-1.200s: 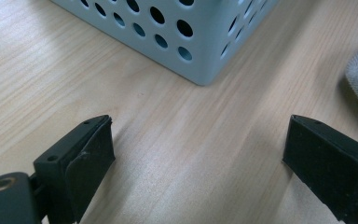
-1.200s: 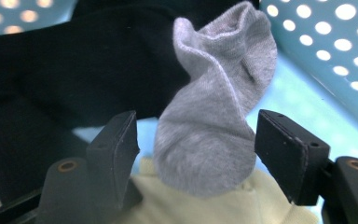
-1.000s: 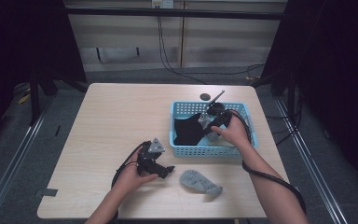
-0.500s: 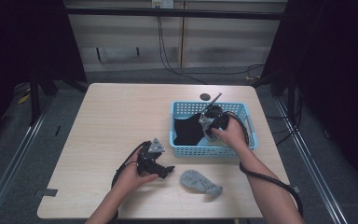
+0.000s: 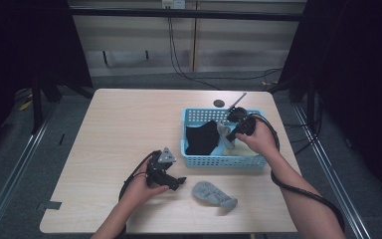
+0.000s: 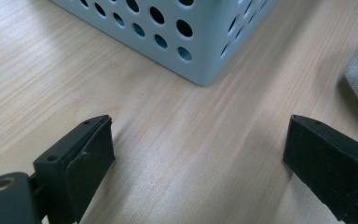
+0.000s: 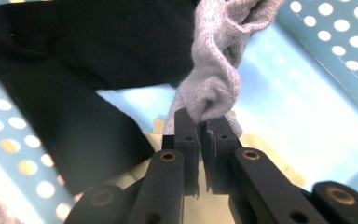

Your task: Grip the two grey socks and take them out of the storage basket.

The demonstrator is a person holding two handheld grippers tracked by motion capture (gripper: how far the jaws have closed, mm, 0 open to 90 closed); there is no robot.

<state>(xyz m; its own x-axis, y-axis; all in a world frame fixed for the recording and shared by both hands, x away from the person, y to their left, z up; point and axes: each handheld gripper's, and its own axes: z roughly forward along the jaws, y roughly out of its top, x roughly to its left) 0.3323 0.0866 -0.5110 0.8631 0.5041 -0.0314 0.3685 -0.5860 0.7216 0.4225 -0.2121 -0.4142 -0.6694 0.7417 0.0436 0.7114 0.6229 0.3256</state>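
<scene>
Right gripper [image 7: 200, 128] pinches a grey sock [image 7: 214, 79] inside the blue basket [image 5: 194, 149] (black cloth alongside); left gripper [image 6: 198, 154] gapes wide over the table [image 6: 177, 140].

1. Table [image 5: 129, 129]: one.
2. Basket [image 5: 219, 161], pale blue, perforated: one.
3. Grey socks: two, one on the table [image 5: 213, 194], one in the basket [image 7: 214, 88].
4. Black cloth [image 5: 201, 139] in the basket: one.
5. Pale yellow cloth [image 7: 265, 154] in the basket: one.
6. Tongs: two, left [image 6: 200, 163] and right [image 7: 200, 128].

Bare table [image 5: 119, 129] left of the blue basket [image 5: 199, 162]; grey sock [image 5: 213, 193] just beside the left gripper [image 5: 176, 182]
</scene>
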